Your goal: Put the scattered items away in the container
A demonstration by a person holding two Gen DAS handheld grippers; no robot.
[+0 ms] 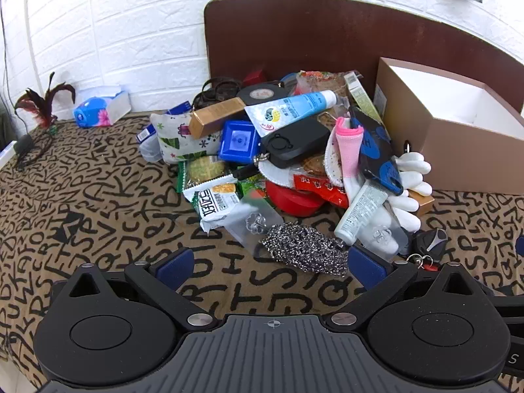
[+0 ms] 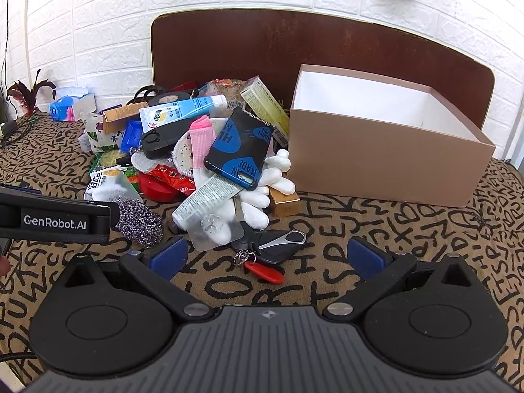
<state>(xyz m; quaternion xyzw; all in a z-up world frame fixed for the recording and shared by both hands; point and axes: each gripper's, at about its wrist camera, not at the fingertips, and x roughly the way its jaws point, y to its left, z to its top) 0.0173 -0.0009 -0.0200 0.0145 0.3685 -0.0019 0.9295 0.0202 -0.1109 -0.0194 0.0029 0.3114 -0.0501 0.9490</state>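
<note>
The scattered items form one tangled heap on the tan cloth printed with black letters [image 2: 376,222], lying at about 9 o'clock of the open tan cardboard box with a white inside [image 2: 389,160], which touches the heap's edge and stands before a dark brown board [image 2: 294,46]. On top lies a black phone case with blue patches and lettering [image 2: 240,145], tilted over a pink and white sock [image 2: 200,145] and a white moulded hand-shaped piece [image 2: 278,180]; a blue and white squeeze tube [image 1: 294,106] crosses the heap's far side above a black flat pouch with a ring [image 1: 294,142]. At the near edge sit a grey steel-wool scourer [image 1: 306,250], a white printed tube [image 1: 360,211], a clear plastic packet [image 2: 214,226] and a black car key with a red tag [image 2: 275,245]. The left claw [image 1: 270,263] is spread wide and holds nothing, the scourer just ahead at 12 o'clock between its blue pads [image 1: 175,262]. The right claw [image 2: 267,257] is likewise wide apart and bare, with the key between its fingers. Much of the heap is buried: wrappers, a red round thing [image 1: 293,201] and a blue square box [image 1: 237,142] show only in part, and the box's floor is mostly hidden by its front wall.
</note>
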